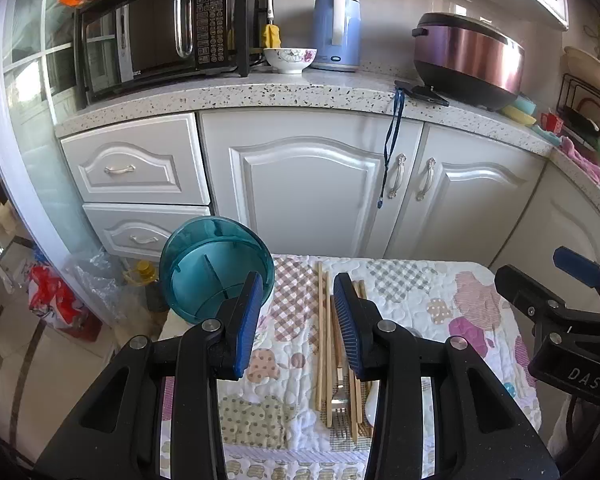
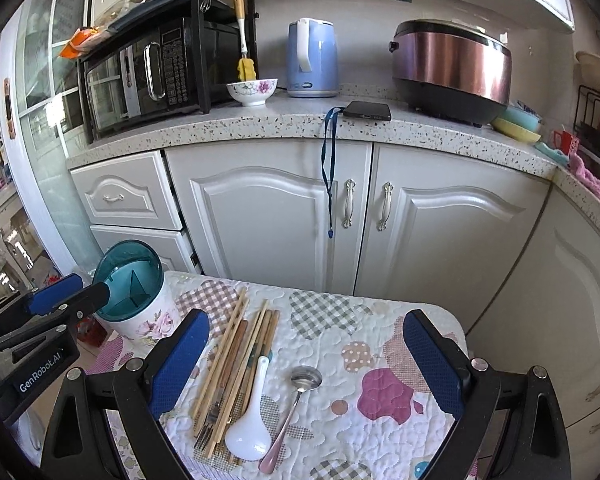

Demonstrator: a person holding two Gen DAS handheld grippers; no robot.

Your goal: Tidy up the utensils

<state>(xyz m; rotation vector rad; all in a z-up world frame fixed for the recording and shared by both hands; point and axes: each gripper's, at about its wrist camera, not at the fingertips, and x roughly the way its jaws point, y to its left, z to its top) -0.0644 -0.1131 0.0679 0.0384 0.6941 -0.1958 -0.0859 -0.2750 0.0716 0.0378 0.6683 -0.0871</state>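
A teal-rimmed utensil holder with inner dividers stands at the far left corner of the quilted table; it also shows in the right wrist view. Wooden chopsticks, a fork, a white ceramic spoon and a metal spoon lie on the cloth. My left gripper is open and empty, above the chopsticks beside the holder. My right gripper is wide open and empty, above the spoons.
White kitchen cabinets stand just beyond the table. The counter above carries a microwave, a bowl, a blue kettle, a phone with a hanging lanyard and a rice cooker. Bags lie on the floor at left.
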